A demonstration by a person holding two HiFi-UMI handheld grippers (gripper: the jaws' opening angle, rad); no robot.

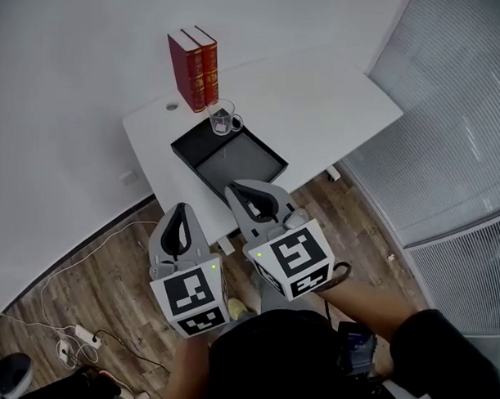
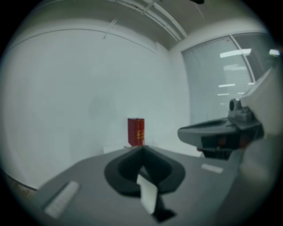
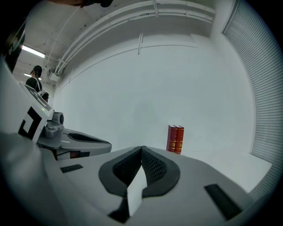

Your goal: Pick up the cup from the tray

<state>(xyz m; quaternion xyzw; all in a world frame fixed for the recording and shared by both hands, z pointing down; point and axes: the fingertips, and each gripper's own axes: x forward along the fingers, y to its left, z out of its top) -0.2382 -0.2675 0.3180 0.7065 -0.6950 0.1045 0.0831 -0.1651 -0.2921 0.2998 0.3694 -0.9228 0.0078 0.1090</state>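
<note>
Nearest, the grey left gripper [image 1: 182, 208] and grey right gripper [image 1: 236, 190] are both empty, their fingers pressed fully together, short of the white surface [image 1: 319, 107]. On the surface lies a shallow black rectangular tray [image 1: 235, 163]. The clear glass handled cup [image 1: 222, 118] stands at the tray's 12 o'clock corner. Two upright red hardback books [image 1: 195, 66] are just beyond it, at 11 o'clock.

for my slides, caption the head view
Left tongs and right tongs shut, short of a table with a cup in a tray by books
</note>
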